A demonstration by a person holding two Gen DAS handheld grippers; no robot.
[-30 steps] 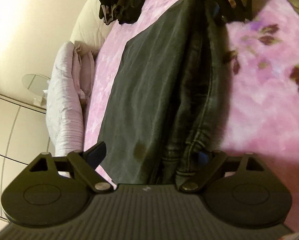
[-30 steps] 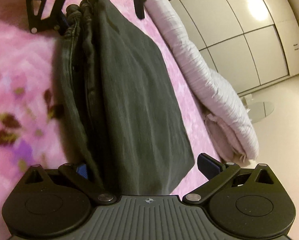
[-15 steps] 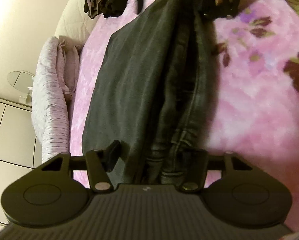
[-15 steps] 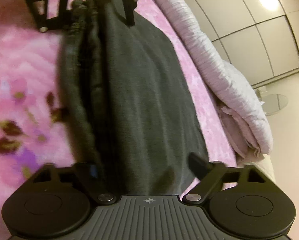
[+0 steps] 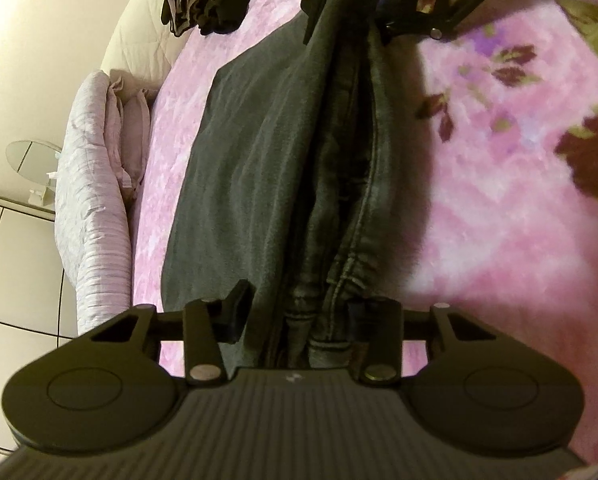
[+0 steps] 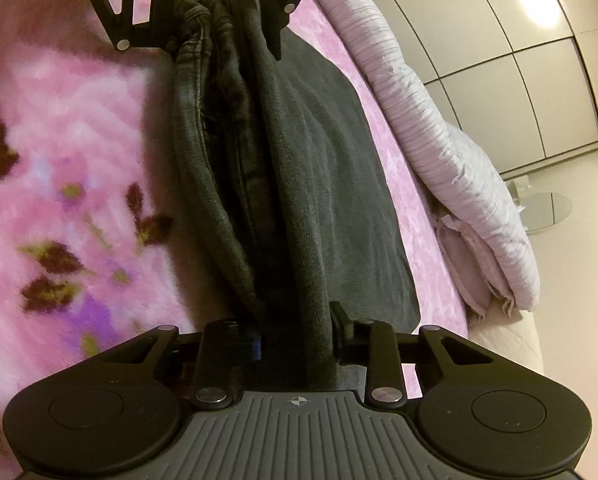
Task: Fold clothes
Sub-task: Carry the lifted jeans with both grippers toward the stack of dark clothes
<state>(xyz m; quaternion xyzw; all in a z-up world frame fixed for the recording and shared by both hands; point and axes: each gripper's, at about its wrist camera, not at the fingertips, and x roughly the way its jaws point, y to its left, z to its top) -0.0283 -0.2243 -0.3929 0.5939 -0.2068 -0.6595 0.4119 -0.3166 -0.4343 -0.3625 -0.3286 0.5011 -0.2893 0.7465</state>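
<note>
A pair of dark grey jeans (image 5: 259, 168) lies folded lengthwise on a pink flowered blanket (image 5: 499, 208). Its bunched seam edge is raised between the two grippers, while the flat part rests on the blanket. My left gripper (image 5: 299, 316) is shut on the near end of the bunched edge. In the right wrist view my right gripper (image 6: 297, 340) is shut on the opposite end of the jeans (image 6: 299, 184). Each gripper also shows at the far end in the other's view: right gripper (image 5: 379, 16), left gripper (image 6: 227, 16).
A heap of dark clothes (image 5: 207, 0) lies at the bed's far edge. A lilac ribbed bolster with pillows (image 5: 91, 200) (image 6: 459, 160) lines one side of the bed. Beyond it are white wardrobe doors (image 6: 519, 80) and a small round glass table (image 6: 547, 208).
Both grippers' fingers have drawn in from wide open and now pinch the ends of the jeans' bunched edge. The views have shifted slightly along the garment.
</note>
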